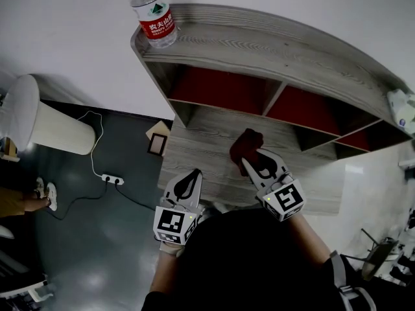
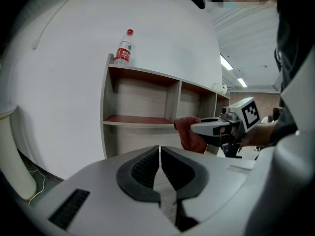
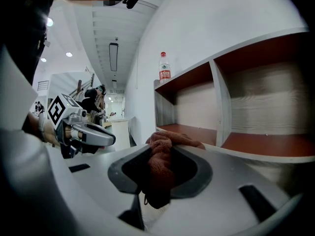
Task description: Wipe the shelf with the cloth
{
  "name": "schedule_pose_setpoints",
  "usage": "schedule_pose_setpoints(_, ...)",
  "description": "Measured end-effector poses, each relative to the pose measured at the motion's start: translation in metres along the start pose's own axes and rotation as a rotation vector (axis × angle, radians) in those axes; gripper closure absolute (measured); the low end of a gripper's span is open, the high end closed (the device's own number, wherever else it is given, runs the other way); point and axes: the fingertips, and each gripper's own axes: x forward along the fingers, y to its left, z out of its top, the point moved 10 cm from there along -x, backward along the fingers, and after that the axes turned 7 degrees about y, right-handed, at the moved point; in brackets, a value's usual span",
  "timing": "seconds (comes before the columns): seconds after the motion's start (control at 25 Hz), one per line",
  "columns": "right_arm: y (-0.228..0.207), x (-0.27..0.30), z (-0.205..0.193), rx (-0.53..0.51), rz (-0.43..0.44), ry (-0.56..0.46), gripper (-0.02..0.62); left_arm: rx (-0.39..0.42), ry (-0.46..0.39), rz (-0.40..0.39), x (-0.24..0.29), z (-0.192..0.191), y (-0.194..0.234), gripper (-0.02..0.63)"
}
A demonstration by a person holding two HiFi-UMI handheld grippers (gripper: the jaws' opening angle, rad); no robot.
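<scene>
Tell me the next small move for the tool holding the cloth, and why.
Probably sweep the right tool sideways along the grey board of the shelf, keeping the cloth pressed down. Its jaws are shut on the red cloth, which sits on that board in front of the red compartments, with bare board on either side. The left tool is shut, empty and held back.

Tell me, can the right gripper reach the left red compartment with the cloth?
Probably yes: the right gripper holds the cloth at the shelf's open front, and nothing stands in that compartment.
</scene>
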Motion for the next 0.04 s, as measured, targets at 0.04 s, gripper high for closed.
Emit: schedule_pose_setpoints(0.04, -0.0003, -0.0004, -0.0010, 0.003, 0.001, -0.004, 0.518, 0.000, 0.001, 0.001, -0.0005, -0.0002, -0.0007, 0.600)
